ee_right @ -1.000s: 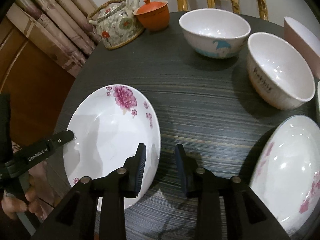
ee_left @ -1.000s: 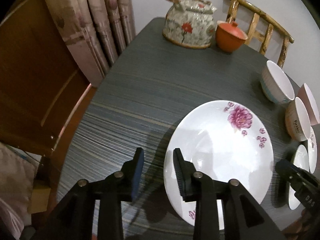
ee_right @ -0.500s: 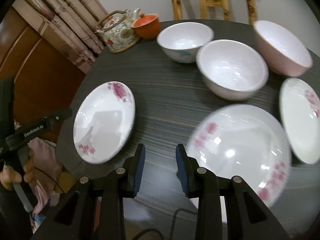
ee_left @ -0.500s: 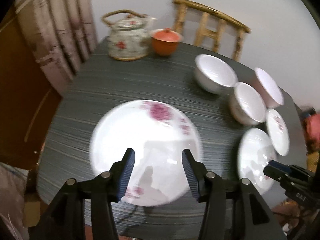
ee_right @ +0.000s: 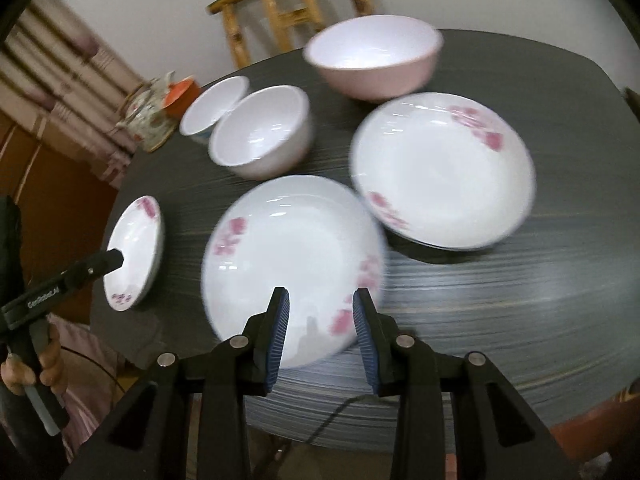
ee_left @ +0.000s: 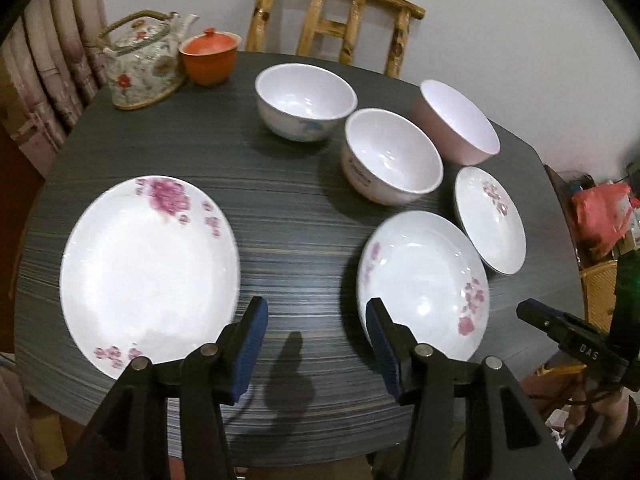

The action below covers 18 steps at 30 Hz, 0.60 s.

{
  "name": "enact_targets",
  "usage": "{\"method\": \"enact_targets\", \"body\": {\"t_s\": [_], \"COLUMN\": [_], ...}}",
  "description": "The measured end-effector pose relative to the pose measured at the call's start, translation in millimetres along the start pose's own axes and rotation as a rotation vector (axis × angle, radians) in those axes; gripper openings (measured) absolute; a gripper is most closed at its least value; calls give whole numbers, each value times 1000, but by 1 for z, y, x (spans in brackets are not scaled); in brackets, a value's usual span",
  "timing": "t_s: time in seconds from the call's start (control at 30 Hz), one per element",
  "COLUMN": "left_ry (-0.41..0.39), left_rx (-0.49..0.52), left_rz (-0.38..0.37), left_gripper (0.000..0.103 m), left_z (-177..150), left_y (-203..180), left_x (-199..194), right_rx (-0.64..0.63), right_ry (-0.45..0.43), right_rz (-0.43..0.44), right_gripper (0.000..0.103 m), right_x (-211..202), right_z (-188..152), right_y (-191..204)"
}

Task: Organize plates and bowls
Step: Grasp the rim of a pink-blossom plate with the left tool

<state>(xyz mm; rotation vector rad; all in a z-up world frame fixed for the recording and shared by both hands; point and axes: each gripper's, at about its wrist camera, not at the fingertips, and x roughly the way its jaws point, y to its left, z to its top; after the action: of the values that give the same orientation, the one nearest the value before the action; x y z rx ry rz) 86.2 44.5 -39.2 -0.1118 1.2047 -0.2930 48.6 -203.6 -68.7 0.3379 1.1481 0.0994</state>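
Note:
Three white plates with pink flowers lie on the dark table: a large plate point(ee_left: 148, 264) at the left, a middle plate point(ee_left: 424, 284) and a small plate point(ee_left: 490, 220). Behind them stand a white bowl with a blue mark point(ee_left: 306, 100), a lettered white bowl point(ee_left: 394, 156) and a pink bowl point(ee_left: 460, 124). My left gripper point(ee_left: 316, 312) hangs open over bare table between the large and middle plates, holding nothing. My right gripper point(ee_right: 322, 296) is narrowly open above the near rim of the middle plate point(ee_right: 292, 264), gripping nothing.
A flowered teapot point(ee_left: 142, 66) and an orange lidded cup point(ee_left: 210, 56) stand at the back left. A bamboo chair point(ee_left: 336, 20) is behind the table point(ee_left: 288, 216). Curtains hang at the left, and clutter with a red bag point(ee_left: 600, 216) sits off the table's right side.
Both grippers have swung right across the table. The left one left the large plate's rim and its jaws widened. The right one now hovers over the middle plate.

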Motion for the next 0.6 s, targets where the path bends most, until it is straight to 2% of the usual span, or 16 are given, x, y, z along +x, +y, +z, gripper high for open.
{"method": "enact_targets", "body": {"t_s": [0.3, 0.6], "left_ry": [36, 40], "left_rx": [-33, -66], "left_rz": [-20, -25], "left_gripper": [52, 52], "left_z": [-7, -7], "left_y": [-10, -6], "left_x": [14, 19], "right_rx": [62, 73], "right_ry": [1, -3], "right_rz": [14, 17], "right_gripper": [32, 32], "right_x": [-8, -9], "right_z": [-12, -15], "right_y": [-37, -45]}}
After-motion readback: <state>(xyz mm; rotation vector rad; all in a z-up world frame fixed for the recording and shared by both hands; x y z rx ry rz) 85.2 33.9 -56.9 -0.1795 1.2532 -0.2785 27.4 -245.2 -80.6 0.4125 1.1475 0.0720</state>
